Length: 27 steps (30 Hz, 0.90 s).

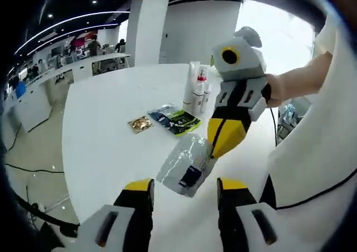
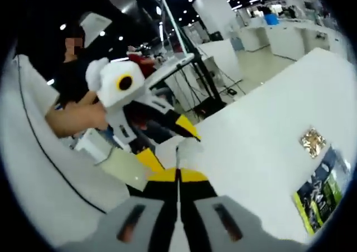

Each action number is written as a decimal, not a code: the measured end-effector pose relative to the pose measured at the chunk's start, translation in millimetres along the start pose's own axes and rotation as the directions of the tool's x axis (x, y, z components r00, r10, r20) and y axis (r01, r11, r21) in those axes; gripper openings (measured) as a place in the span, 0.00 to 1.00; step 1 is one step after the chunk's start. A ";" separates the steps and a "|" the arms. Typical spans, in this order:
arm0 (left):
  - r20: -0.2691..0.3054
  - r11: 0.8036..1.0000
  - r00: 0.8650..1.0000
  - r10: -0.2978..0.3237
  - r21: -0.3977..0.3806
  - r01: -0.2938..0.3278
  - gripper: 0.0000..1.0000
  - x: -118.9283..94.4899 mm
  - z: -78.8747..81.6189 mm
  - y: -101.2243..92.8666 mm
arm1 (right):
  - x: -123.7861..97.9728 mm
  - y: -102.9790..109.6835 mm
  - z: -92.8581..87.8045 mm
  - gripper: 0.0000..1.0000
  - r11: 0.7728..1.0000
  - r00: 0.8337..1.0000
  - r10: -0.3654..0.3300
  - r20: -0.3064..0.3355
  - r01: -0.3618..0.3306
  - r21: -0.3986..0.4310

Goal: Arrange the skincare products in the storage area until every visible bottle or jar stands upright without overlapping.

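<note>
A: The white table (image 1: pixel 106 135) is carrying a silvery pouch (image 1: pixel 187 165) at six o'clock; the right gripper (image 1: pixel 213 151) is pinching its edge, and it's hanging limp, so it could slip.

B: The left gripper (image 1: pixel 185 199) is waiting wide open. Three white bottles (image 1: pixel 197 91) are standing upright, touching, at twelve o'clock, beyond the sachets (image 1: pixel 177 120).

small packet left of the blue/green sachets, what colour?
Gold, shiny foil packet; clearest in the left gripper view, lying on the white table.
</note>
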<state>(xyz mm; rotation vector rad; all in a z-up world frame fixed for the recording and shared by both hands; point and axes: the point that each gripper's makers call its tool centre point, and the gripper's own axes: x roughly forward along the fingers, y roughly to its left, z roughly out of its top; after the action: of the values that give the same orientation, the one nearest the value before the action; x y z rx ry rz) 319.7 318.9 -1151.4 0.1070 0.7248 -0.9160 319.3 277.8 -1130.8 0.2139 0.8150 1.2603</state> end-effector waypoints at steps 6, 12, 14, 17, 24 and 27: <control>0.087 0.994 0.991 0.105 -0.040 -0.102 0.52 -14.1 5.4 15.2 | -9.5 -30.8 4.4 0.00 0.984 0.991 -0.094 0.099 0.078 0.159; 0.175 0.987 0.974 0.147 -0.090 -0.133 0.55 -24.4 17.4 17.8 | -15.5 -68.0 -2.3 0.00 0.934 0.967 -0.225 0.115 0.181 0.306; 0.216 0.983 0.963 0.160 -0.122 -0.136 0.60 -27.6 23.5 20.0 | -15.9 -79.7 -2.7 0.00 0.917 0.958 -0.266 0.108 0.217 0.333; 0.263 0.977 0.947 0.184 -0.154 -0.147 0.64 -32.9 30.9 23.1 | -15.2 -91.5 -4.2 0.00 0.898 0.948 -0.304 0.095 0.253 0.359; 0.360 0.962 0.904 0.231 -0.226 -0.156 0.73 -46.5 48.2 32.1 | -11.1 -118.1 -9.5 0.00 0.848 0.926 -0.373 0.064 0.312 0.428; 0.393 0.957 0.886 0.247 -0.240 -0.160 0.79 -51.4 53.9 35.0 | -12.6 -126.4 -13.2 0.00 0.827 0.918 -0.392 0.054 0.327 0.457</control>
<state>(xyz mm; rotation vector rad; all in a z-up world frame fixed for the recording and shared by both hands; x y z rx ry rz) 354.3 355.5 -1086.2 -0.1886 0.3896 -0.6271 405.7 221.3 -1206.0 0.4882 0.9558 0.6794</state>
